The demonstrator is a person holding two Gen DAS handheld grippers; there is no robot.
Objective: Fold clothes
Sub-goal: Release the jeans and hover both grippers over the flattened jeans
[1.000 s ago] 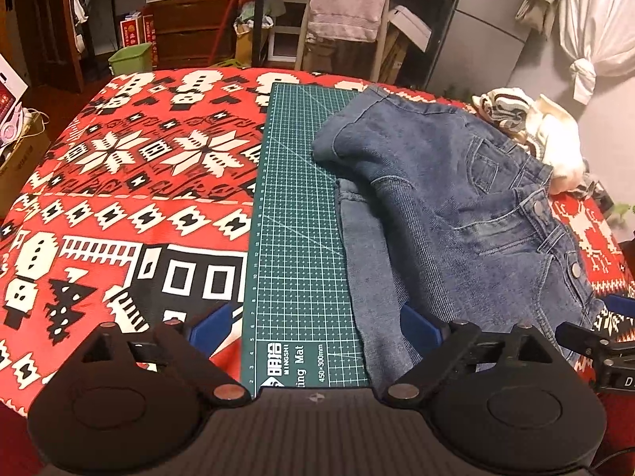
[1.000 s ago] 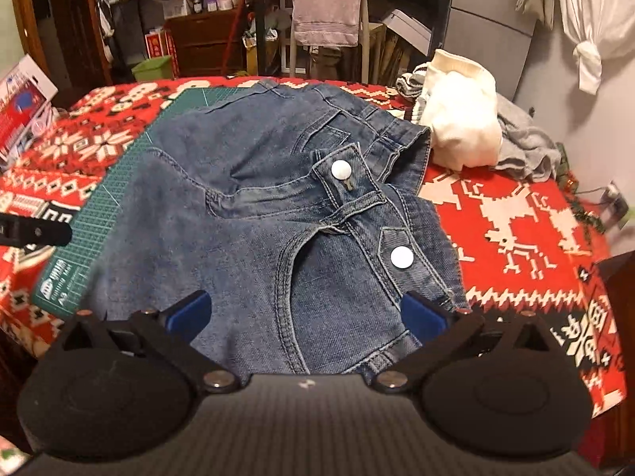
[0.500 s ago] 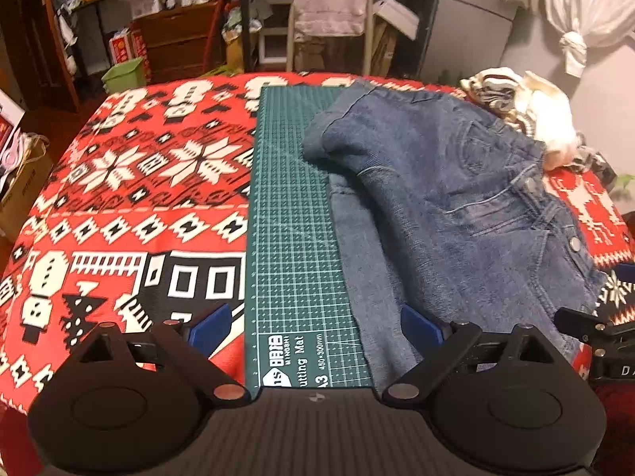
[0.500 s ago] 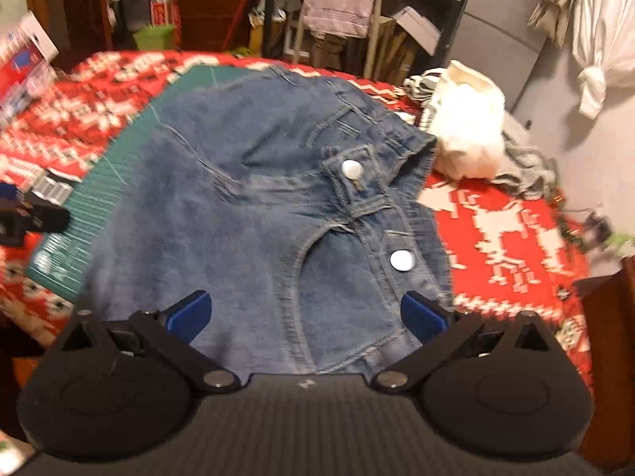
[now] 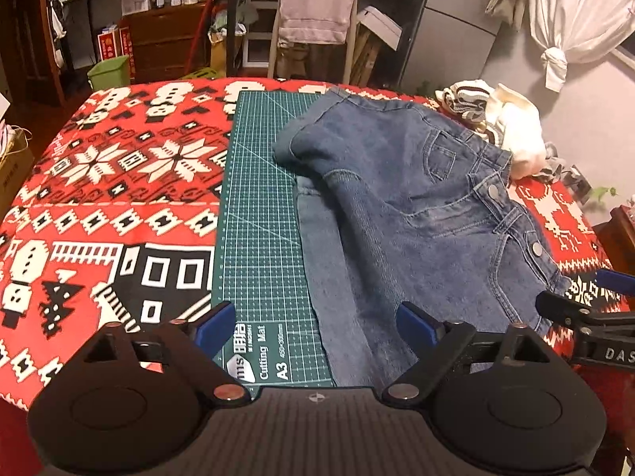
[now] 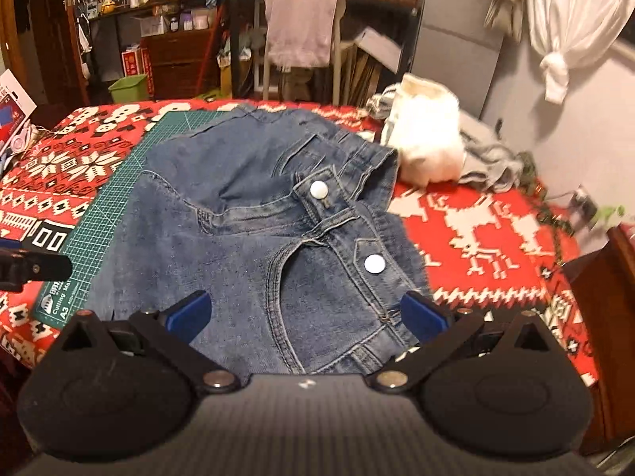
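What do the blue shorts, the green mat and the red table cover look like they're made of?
Shorts: denim, faded matte blue, with visible stitched seams and shiny round metal buttons. Green mat: likely smooth plastic or vinyl, printed with a white grid and "Cutting Mat". Red table cover: printed fabric, apparently; the weave is unclear.

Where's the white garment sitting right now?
In the right wrist view, the white garment lies at the table's far right, just beyond the denim shorts' waistband, beside a grey cloth.

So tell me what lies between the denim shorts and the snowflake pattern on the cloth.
A bare strip of the green cutting mat separates the denim shorts from the snowflake pattern, seen in the left wrist view.
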